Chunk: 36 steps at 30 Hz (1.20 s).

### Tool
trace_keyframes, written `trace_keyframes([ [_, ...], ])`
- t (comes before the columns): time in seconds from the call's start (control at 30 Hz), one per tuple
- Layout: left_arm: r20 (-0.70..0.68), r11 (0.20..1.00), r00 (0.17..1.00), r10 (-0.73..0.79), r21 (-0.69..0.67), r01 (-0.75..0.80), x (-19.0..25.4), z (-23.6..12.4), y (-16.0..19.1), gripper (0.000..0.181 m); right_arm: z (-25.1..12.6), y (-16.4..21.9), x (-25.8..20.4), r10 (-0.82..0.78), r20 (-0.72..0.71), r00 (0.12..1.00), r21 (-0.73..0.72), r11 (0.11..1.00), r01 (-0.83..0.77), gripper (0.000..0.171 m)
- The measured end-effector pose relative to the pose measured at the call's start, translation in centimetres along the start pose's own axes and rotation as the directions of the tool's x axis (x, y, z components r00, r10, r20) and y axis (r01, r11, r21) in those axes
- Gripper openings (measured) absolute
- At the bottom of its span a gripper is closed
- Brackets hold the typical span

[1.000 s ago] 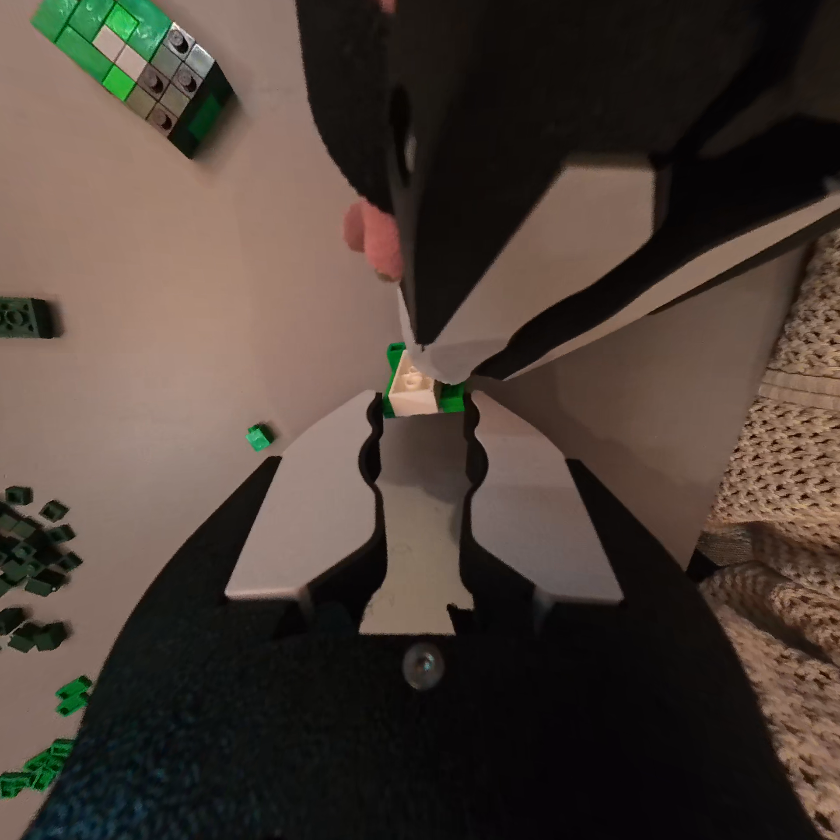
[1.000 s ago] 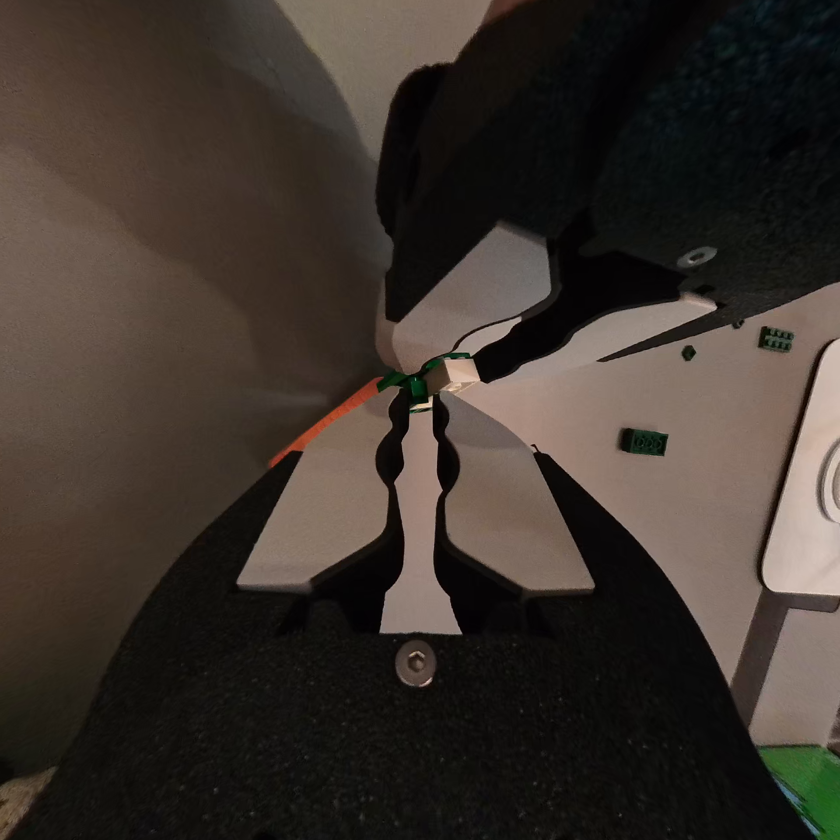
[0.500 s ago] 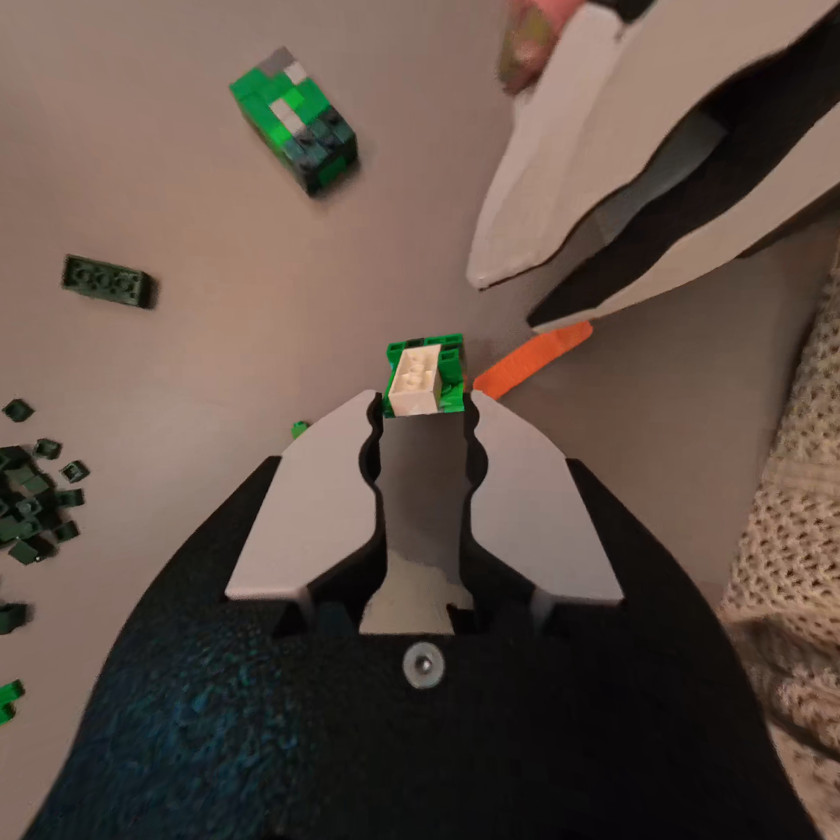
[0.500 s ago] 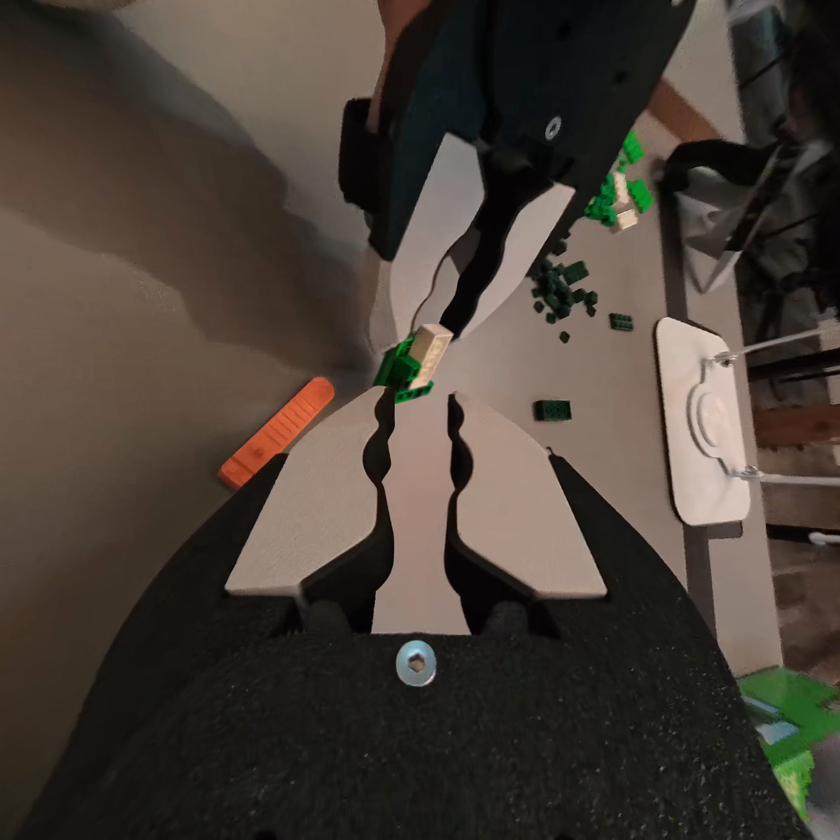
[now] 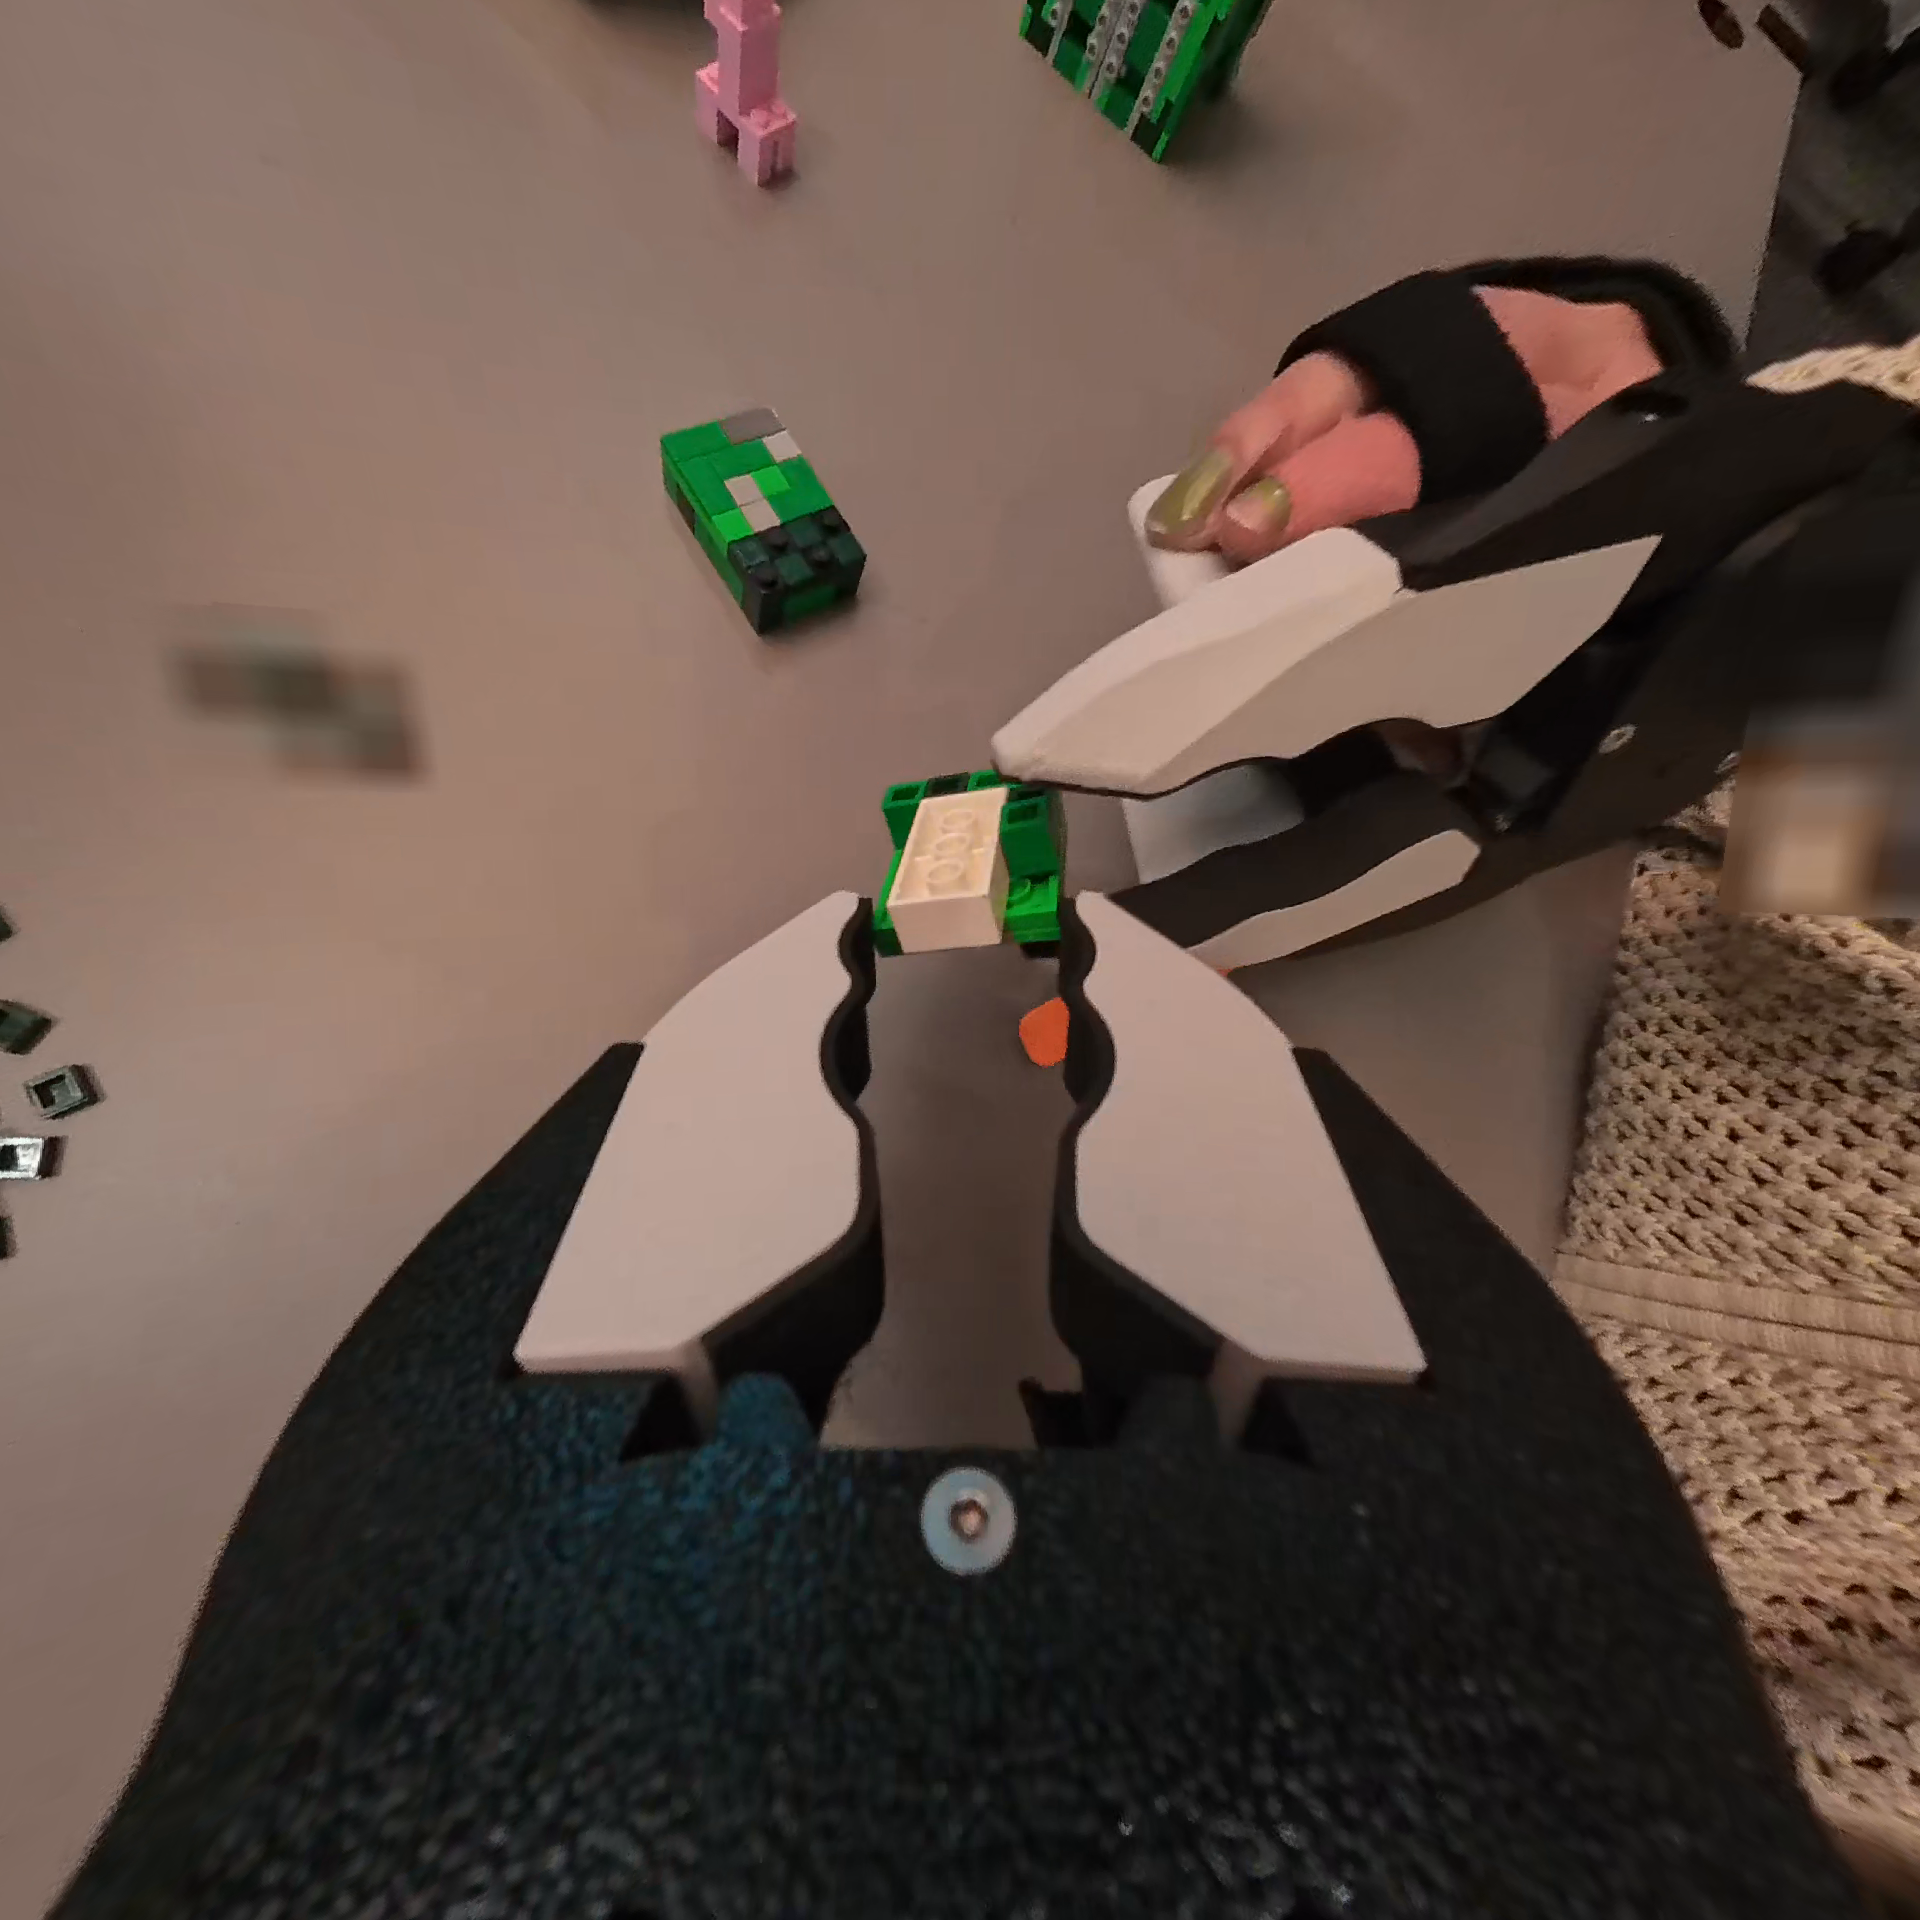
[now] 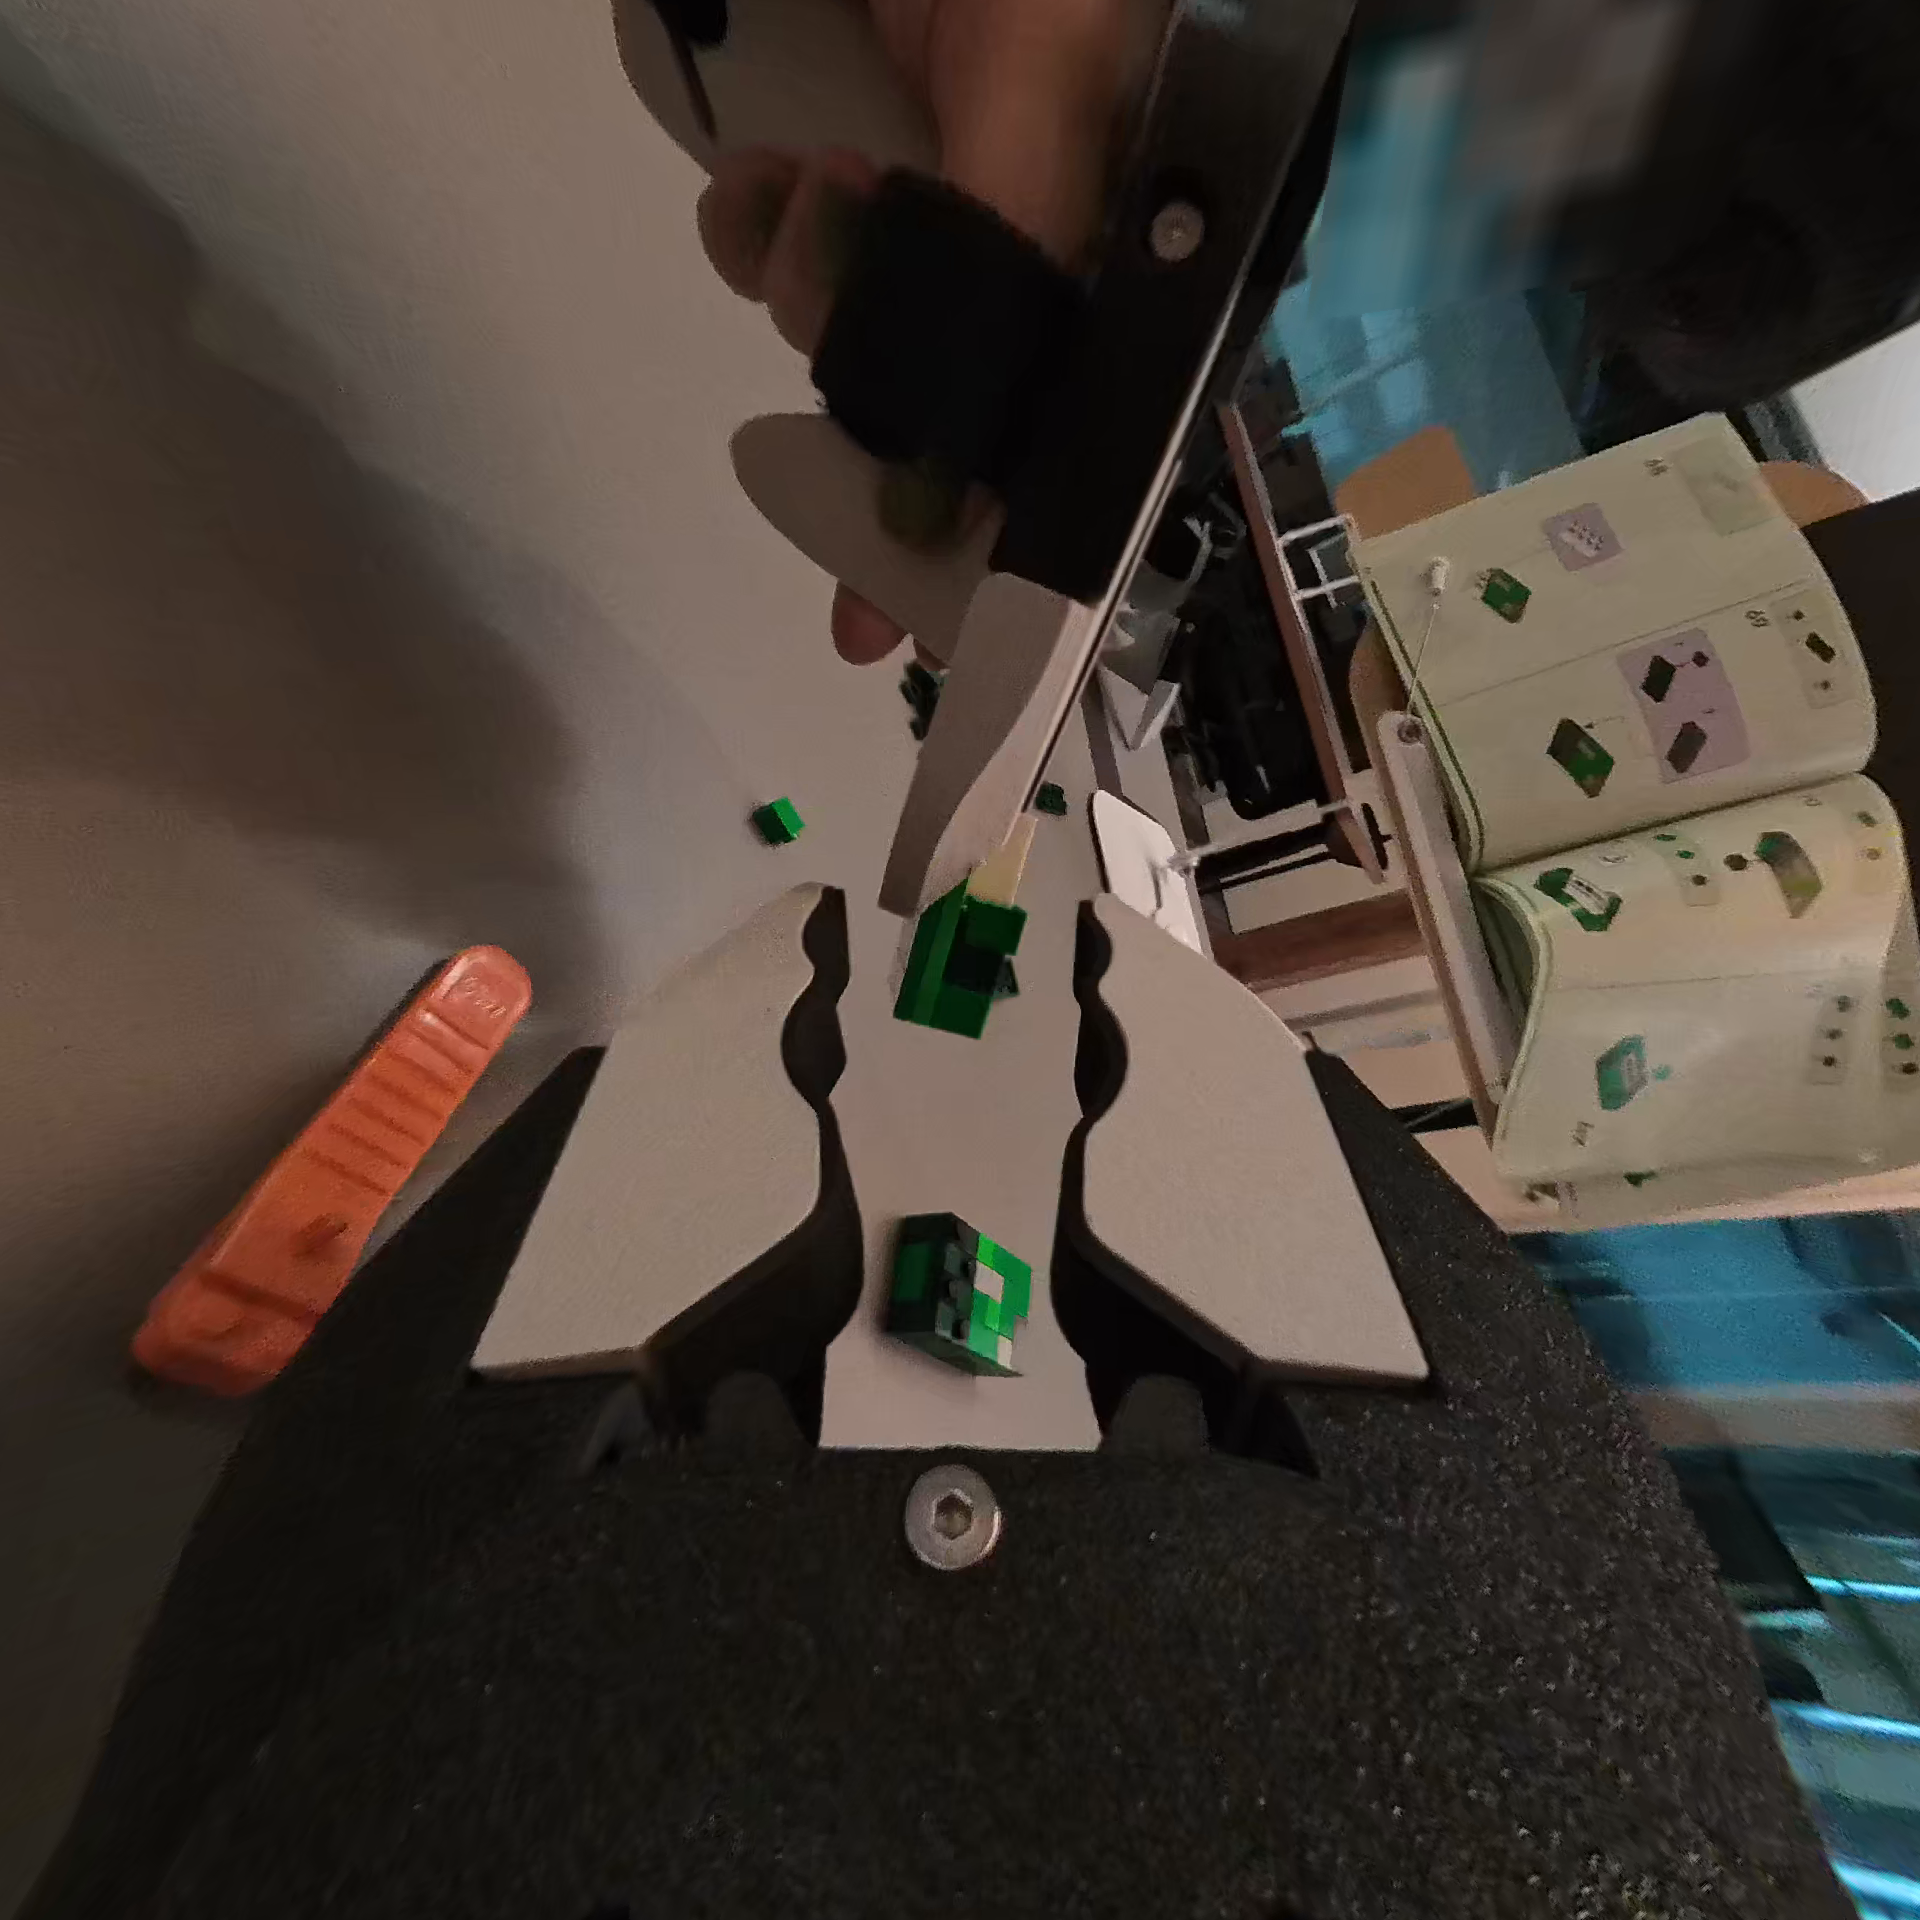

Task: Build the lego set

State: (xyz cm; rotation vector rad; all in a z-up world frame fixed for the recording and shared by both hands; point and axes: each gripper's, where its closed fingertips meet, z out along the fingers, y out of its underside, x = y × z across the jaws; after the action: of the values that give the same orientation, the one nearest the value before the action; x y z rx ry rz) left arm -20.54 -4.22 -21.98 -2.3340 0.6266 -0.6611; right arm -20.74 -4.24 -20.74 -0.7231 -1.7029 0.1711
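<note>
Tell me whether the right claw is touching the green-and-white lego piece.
Apart. In the right wrist view the right claw is open, with bare table showing between each finger and the lego piece, which the left claw grips.

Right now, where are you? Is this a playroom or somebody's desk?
Probably a work desk used for toy brick building, not a playroom. There is a plain grey tabletop scattered with small dark green bricks, an open paper instruction booklet on a stand, and an orange plastic brick separator tool.
</note>
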Motion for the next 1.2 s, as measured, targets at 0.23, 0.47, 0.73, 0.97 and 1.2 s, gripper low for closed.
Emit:
trace_keyframes([
  [0.23, -0.014, 1.000, 1.000, 0.001, 0.019, 0.000, 0.3, 0.0, -0.3, 0.034, 0.4, 0.3, 0.2, 0.020, -0.013, 1.000, -0.016, 1.000, -0.020, 0.030],
  [0.47, -0.023, 0.999, 1.000, -0.014, 0.032, 0.015, 0.3, 0.0, -0.4, 0.034, 0.5, 0.6, 0.1, 0.014, -0.021, 1.000, -0.028, 1.000, -0.014, 0.024],
  [0.73, -0.047, 0.997, 0.998, -0.035, 0.073, 0.038, 0.4, -0.1, -0.9, 0.034, 0.3, 0.8, 0.6, -0.020, -0.068, 0.997, -0.041, 0.999, 0.017, 0.022],
  [0.97, -0.079, 0.988, 0.996, -0.035, 0.146, 0.046, 0.7, -0.3, -1.5, 0.034, -0.1, 0.7, 1.1, 0.050, -0.085, 0.995, -0.029, 0.998, -0.052, 0.021],
  [1.2, -0.106, 0.976, 0.993, -0.045, 0.206, 0.067, 0.7, -0.1, -1.4, 0.034, -0.1, 0.7, 0.8, 0.093, -0.061, 0.994, -0.021, 0.995, -0.095, 0.020],
])
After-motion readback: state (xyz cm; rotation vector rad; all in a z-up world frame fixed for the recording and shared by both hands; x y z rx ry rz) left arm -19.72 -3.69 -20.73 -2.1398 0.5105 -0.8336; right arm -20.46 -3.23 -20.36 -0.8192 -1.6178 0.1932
